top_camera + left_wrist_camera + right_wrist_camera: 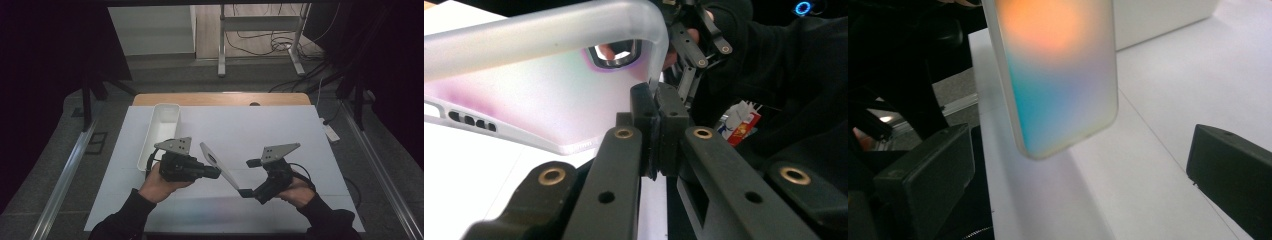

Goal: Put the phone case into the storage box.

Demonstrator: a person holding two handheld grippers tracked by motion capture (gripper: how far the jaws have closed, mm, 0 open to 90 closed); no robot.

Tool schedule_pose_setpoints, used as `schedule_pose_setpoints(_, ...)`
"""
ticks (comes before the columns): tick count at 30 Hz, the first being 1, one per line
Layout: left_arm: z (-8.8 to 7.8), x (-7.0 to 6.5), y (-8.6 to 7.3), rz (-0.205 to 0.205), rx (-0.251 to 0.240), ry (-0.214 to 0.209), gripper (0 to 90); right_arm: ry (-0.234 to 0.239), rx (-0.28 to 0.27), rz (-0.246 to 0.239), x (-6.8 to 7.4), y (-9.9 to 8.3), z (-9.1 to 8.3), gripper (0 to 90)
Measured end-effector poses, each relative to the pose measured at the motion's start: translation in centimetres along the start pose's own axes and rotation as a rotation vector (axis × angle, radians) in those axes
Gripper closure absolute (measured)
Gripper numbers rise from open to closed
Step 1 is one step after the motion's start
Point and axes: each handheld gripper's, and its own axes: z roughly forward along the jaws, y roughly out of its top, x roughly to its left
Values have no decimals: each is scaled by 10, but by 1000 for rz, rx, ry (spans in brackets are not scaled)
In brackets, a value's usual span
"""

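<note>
Between my two hands, above the middle of the table (280,130), hangs the phone case (220,169), a frosted translucent shell with a camera cut-out near one end. Its long axis runs on a slant, high end toward my left, low end down toward my right. My left gripper (657,107) is clenched on the case's edge just below the camera cut-out, jaws pinched together with the thin rim between them. My right gripper (250,177) stands released, jaws spread wide apart; in the right gripper view the case's rounded lower end (1058,85) hangs between them, nearer the left jaw, touching neither. So the right hand is the nearer one to that free end. Behind my left hand, a white tray (161,131) lies lengthwise, well apart from the case.
</note>
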Motion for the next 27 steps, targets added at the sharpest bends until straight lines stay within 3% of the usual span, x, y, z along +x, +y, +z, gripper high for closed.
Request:
schedule_pose_setpoints(14,-9,5,0,-37,10,78,881,-131,18,36,0,-7,-14,0)
schedule_pose_setpoints(27,-20,14,3,-71,23,169,881,-211,19,61,0,-16,-27,0)
